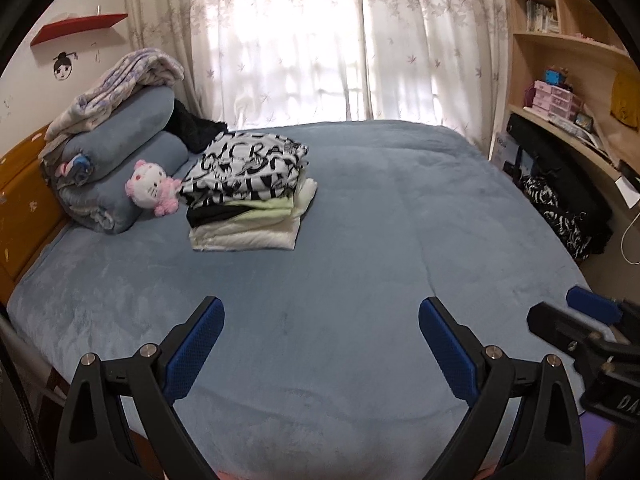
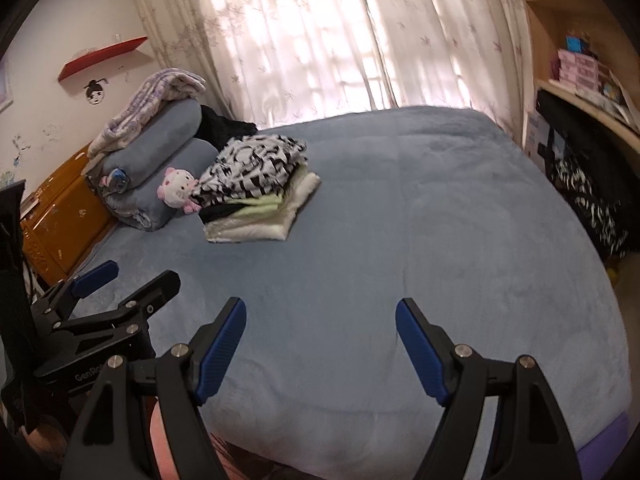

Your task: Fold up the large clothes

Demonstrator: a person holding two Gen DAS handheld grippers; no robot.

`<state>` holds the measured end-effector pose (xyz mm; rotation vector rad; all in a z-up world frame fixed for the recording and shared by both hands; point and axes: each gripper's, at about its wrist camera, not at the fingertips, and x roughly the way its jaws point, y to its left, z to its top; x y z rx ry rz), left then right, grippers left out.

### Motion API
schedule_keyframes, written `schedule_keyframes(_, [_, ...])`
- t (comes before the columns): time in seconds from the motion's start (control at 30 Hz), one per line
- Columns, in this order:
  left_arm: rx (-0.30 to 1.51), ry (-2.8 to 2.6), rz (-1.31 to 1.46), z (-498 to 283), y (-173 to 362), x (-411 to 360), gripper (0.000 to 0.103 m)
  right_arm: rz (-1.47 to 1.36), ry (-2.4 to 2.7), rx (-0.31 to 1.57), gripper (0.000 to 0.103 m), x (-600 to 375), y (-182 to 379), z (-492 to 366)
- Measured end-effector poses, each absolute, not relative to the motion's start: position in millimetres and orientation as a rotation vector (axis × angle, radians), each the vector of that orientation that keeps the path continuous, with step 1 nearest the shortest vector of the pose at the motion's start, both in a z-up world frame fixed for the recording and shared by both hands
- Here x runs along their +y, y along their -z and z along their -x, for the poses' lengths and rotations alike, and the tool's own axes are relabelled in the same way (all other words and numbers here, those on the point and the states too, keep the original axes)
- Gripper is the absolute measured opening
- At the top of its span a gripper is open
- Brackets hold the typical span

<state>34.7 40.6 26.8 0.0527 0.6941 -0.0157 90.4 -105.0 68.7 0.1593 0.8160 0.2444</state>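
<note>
Both claws hang spread wide and empty over the near part of the blue bed [image 1: 360, 240], the left claw [image 1: 320, 320] beside the right claw [image 2: 320, 320], probably free to fetch another garment. One stack of folded clothes [image 1: 244, 196] sits clear by two rolled pillows [image 1: 120, 136] and one plush toy [image 1: 150, 186].

In the left wrist view the right gripper [image 1: 592, 312] is cut off at the 4 o'clock edge, so only one blue pad shows. In the right wrist view the left gripper [image 2: 104, 284] runs off at 9 o'clock. The black garment [image 1: 196, 126] is mostly hidden behind the rolled bedding [image 1: 120, 128]. The book spines [image 1: 540, 16] at 1 o'clock are too small to read.
</note>
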Motion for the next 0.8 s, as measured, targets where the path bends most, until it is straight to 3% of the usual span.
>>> schedule_keyframes(0.33, [0.812,0.032,-0.038,-42.4,29.2,33.9,0.097,-0.186,-0.185,0.908,0.078,-107.8,-11.4,-91.8])
schedule_keyframes(0.8, [0.868,0.079,-0.028,-38.8,64.7,8.3,0.097,-0.152,-0.101,0.933,0.078,-131.8,10.9,-77.5])
